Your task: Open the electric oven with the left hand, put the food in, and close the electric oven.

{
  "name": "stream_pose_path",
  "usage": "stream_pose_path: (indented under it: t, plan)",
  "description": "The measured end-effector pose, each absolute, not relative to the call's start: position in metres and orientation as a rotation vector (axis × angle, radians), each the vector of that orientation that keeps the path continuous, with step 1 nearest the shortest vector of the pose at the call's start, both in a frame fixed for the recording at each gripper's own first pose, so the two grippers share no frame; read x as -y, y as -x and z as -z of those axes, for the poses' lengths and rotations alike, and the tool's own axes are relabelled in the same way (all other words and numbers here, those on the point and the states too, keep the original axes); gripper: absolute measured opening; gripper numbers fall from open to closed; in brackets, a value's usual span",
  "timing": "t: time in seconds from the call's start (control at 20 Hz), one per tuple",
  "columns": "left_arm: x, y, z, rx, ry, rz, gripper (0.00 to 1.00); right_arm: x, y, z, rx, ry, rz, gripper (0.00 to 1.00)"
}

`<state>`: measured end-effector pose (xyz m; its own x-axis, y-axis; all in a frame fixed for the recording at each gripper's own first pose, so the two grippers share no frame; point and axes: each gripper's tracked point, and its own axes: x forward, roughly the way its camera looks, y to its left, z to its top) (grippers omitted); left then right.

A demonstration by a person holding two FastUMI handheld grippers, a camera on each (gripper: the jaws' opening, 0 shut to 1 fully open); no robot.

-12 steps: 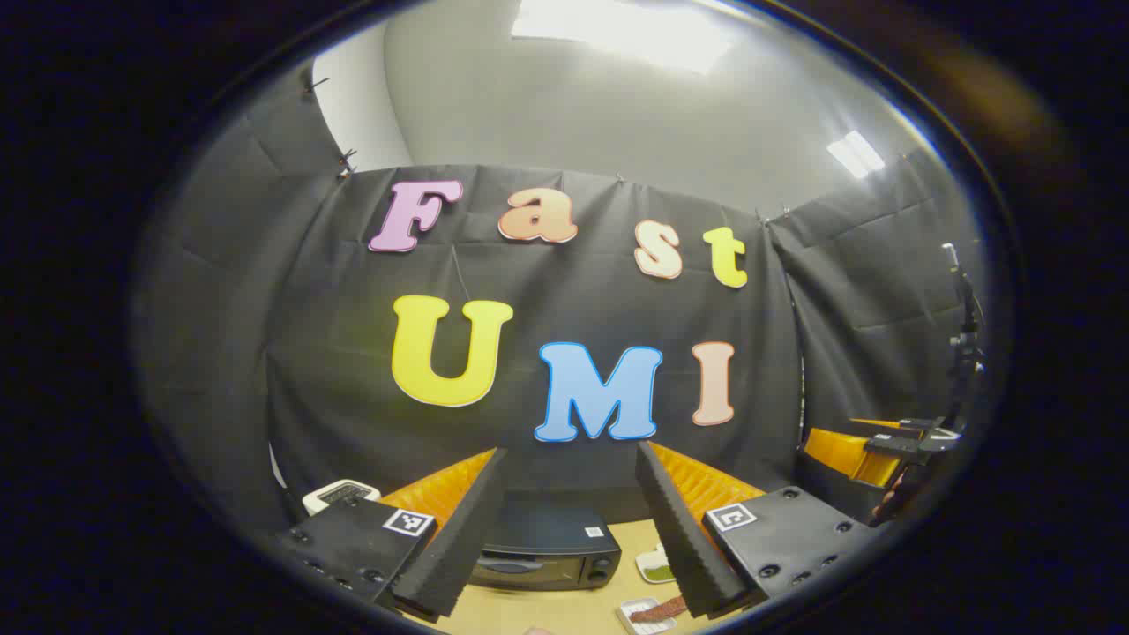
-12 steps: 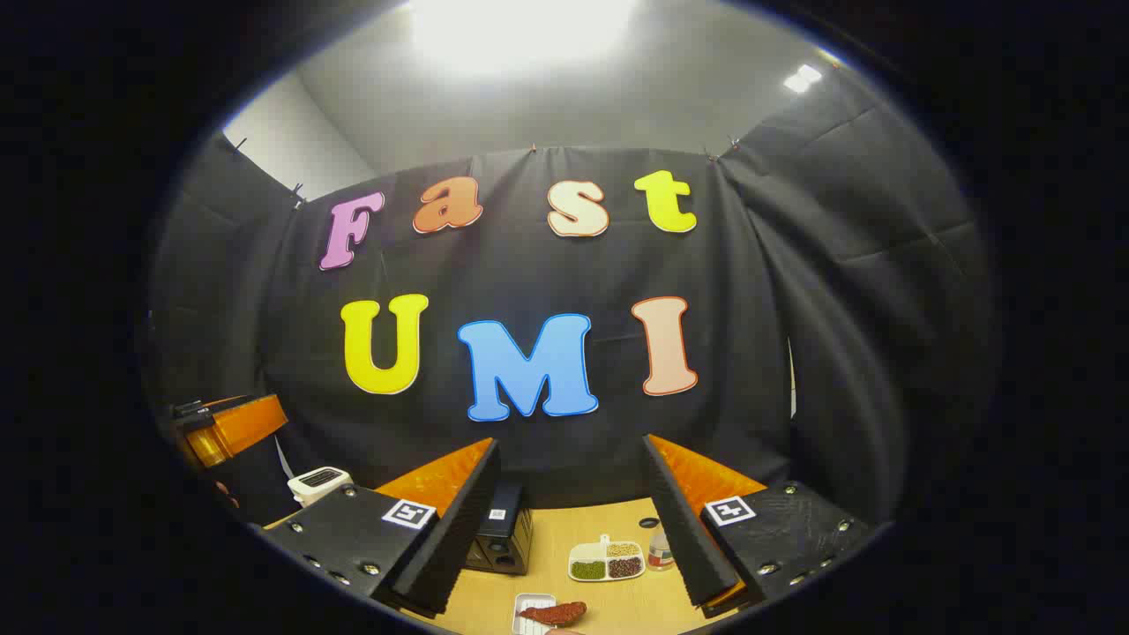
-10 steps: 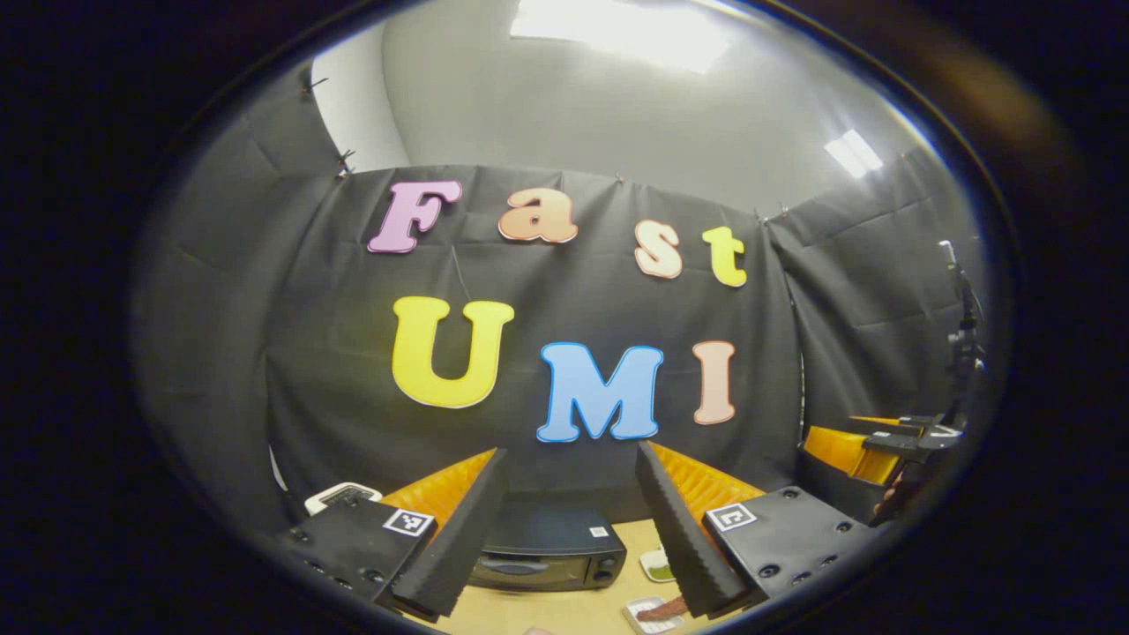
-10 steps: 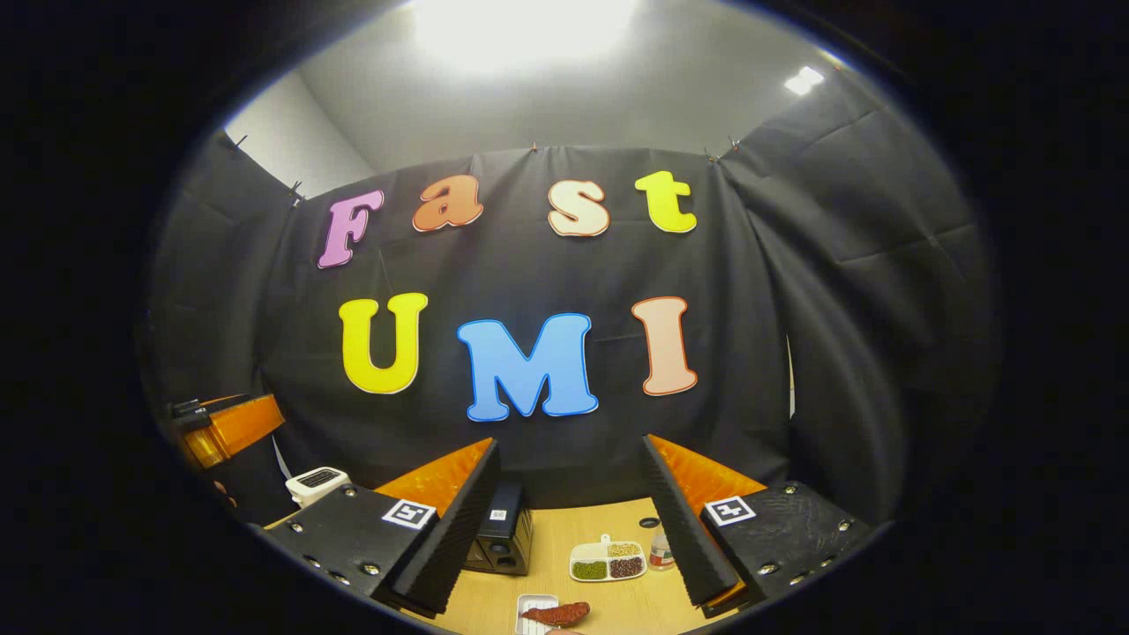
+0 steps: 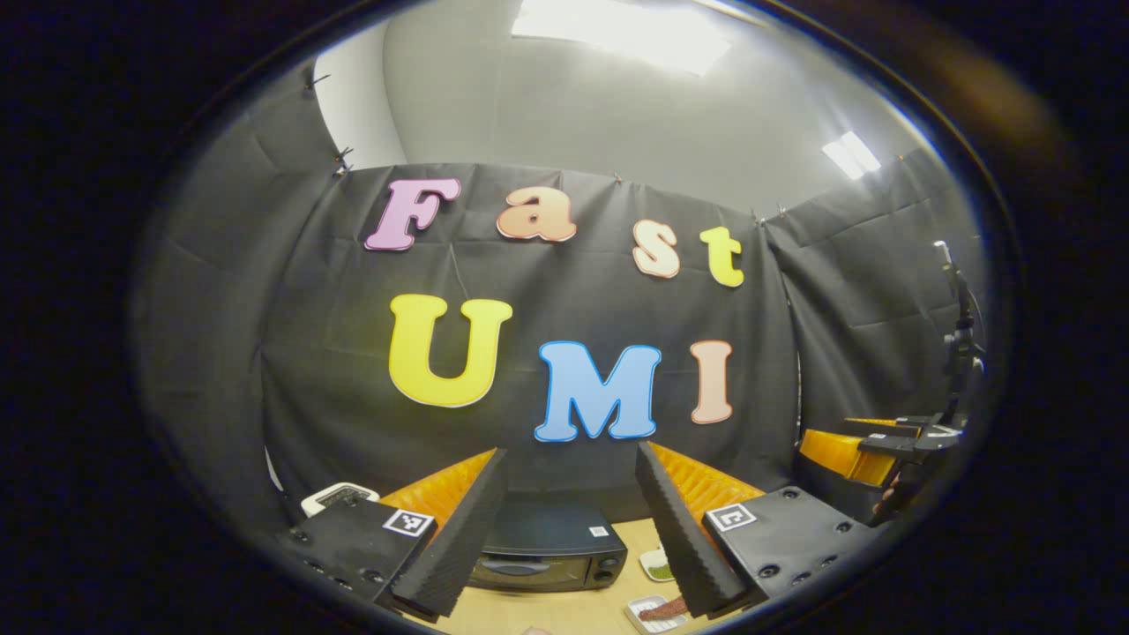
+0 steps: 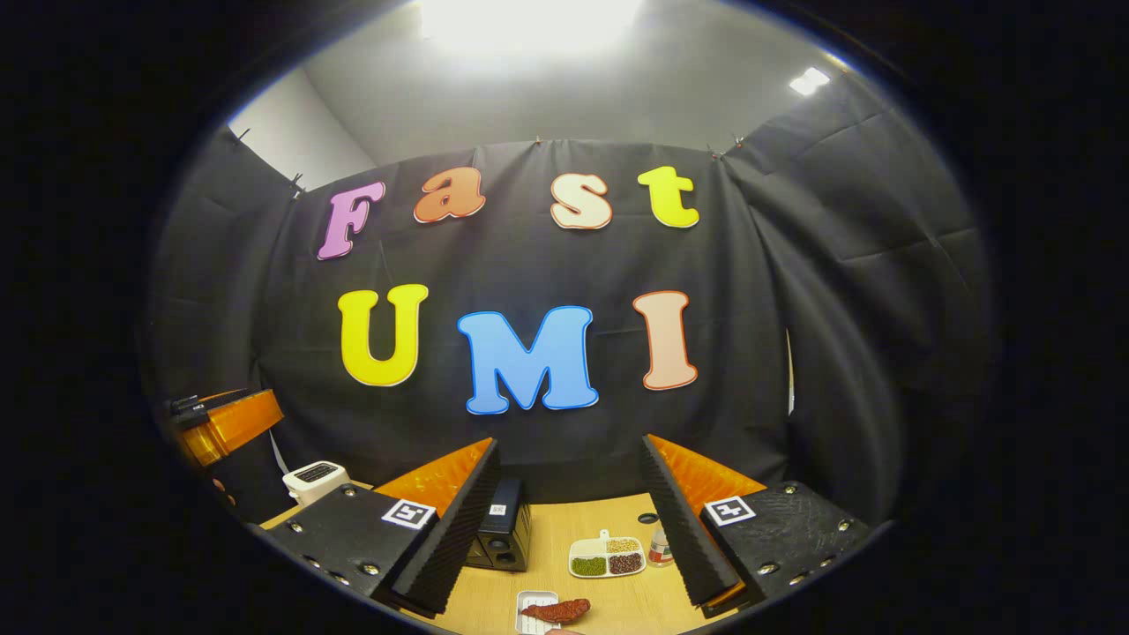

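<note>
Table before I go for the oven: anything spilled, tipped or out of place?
Nothing stands out. The electric oven sits upright with its door shut, the reddish food lies on its small white tray, and the divided dish keeps its contents in separate compartments. Both grippers are open and hold nothing.

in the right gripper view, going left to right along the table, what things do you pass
white toaster → black electric oven → small tray with the reddish food → divided dish of beans → small jar

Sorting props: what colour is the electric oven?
Black electric oven, best in the left gripper view.
</note>
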<state>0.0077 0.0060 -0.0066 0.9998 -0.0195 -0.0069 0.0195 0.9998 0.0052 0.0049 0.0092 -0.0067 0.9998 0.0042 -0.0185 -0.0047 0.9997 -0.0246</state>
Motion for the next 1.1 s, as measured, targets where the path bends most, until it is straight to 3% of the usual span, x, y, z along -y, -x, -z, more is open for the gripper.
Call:
stream_pose_path:
  t: [0.05, 0.1, 0.15, 0.2, 0.5, 0.6, 0.75, 0.85, 1.1]
  plan:
    - [-0.004, -0.008, 0.006, 0.001, -0.011, 0.014, 0.96, -0.007, -0.007, 0.004, -0.010, 0.027, -0.015, 0.95]
    - [-0.005, -0.009, 0.003, 0.012, -0.017, -0.003, 1.00, -0.007, -0.010, 0.006, -0.014, 0.027, -0.024, 0.95]
    - [-0.006, -0.011, 0.005, 0.013, -0.016, -0.016, 0.92, -0.006, -0.013, 0.008, -0.018, 0.027, -0.029, 0.95]
    - [-0.007, -0.013, 0.008, 0.009, -0.011, -0.030, 1.00, -0.005, -0.015, 0.009, -0.020, 0.027, -0.031, 0.95]
    - [-0.015, -0.031, 0.047, -0.062, 0.001, -0.059, 0.96, 0.001, -0.028, 0.030, -0.065, 0.019, -0.052, 0.95]
    - [-0.017, -0.039, 0.069, -0.108, -0.002, -0.056, 1.00, 0.005, -0.033, 0.038, -0.085, 0.022, -0.053, 0.95]
    - [-0.023, -0.057, 0.108, -0.185, 0.004, -0.045, 0.92, 0.009, -0.038, 0.048, -0.106, 0.025, -0.052, 0.95]
    - [-0.028, -0.068, 0.136, -0.240, 0.006, -0.041, 0.97, 0.013, -0.042, 0.055, -0.121, 0.022, -0.047, 0.95]
    - [-0.039, -0.095, 0.201, -0.366, -0.004, -0.038, 0.93, 0.021, -0.055, 0.070, -0.164, 0.013, -0.023, 0.95]
